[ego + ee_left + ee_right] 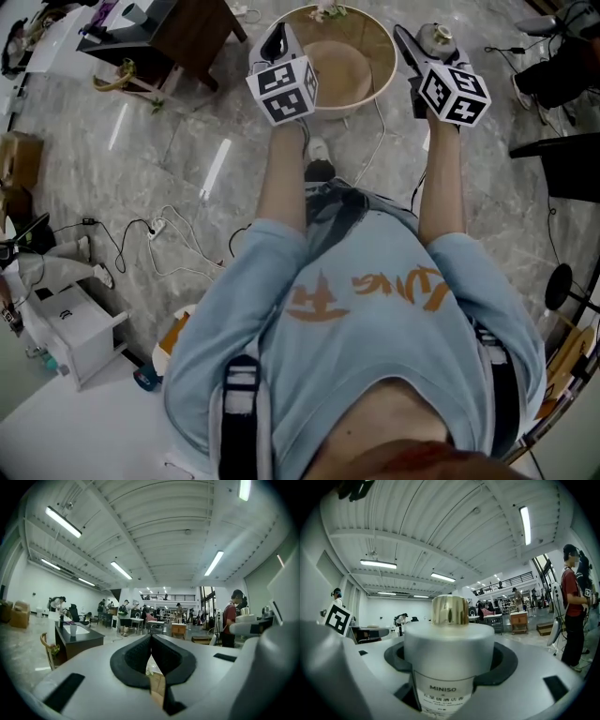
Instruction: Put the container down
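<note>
A wide hall with a ribbed white ceiling and long strip lights spreads behind both gripper views, with people standing among desks far off; below, the head view shows a grey veined floor strewn with cables, a dark wooden desk at the upper left and a white cabinet at the lower left; the person's pale blue shirt fills the lower middle, both forearms reaching forward; ahead of them stands a round tabletop with a tan dish on it; the left gripper hangs over the tabletop's left rim, and in its own view the left gripper has its dark pads pressed together at the tips with nothing between them; the right gripper shows just beside the tabletop's right rim, and in its own view the right gripper is clamped on the container, a frosted white bottle standing upright between the jaws; the container carries a gold cap on top and a white label printed "MINISO" low on its front.
</note>
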`<state>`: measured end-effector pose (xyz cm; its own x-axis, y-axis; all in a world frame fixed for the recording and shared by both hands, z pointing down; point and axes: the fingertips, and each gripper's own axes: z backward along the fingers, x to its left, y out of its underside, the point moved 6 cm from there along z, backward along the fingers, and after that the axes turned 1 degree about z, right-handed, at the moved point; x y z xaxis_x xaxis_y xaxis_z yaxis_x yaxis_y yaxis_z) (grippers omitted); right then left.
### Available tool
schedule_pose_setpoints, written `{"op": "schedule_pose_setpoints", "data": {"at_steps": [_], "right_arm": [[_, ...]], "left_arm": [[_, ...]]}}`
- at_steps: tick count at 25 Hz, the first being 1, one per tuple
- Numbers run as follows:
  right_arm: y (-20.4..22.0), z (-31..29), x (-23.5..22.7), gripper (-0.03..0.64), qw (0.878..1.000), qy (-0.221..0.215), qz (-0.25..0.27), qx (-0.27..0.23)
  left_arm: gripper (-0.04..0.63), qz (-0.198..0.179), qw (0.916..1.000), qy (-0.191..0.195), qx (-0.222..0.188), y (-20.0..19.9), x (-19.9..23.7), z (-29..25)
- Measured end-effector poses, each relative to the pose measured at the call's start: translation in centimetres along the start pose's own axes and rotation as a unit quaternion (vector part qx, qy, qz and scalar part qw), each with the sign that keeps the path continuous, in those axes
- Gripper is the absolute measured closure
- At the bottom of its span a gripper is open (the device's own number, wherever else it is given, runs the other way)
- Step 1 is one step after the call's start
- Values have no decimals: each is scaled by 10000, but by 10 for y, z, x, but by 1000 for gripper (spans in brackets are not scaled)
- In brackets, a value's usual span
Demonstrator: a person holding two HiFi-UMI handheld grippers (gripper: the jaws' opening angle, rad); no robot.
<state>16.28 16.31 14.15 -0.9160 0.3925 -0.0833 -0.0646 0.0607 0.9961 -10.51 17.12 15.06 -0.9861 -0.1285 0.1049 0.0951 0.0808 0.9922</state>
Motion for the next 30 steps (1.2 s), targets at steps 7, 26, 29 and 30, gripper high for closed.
{"op": "schedule_pose_setpoints", "data": {"at_steps": [7, 26, 29, 30], "right_arm": [[42, -103, -34, 256, 9983, 154, -495, 273], [151, -253, -89, 256, 9824, 82, -400, 1820], [191, -270, -89, 256, 9754, -227, -482, 2139], [203, -274, -90, 256, 9730, -324, -516, 2227]], "left_arm": [[568, -485, 9965, 398, 557, 14, 14, -115], [568, 225, 9753, 823, 2037, 142, 35, -311], [568, 389, 9708, 647, 2278, 177, 40, -319], [568, 405, 9693, 613, 2347, 188, 39, -320]]}}
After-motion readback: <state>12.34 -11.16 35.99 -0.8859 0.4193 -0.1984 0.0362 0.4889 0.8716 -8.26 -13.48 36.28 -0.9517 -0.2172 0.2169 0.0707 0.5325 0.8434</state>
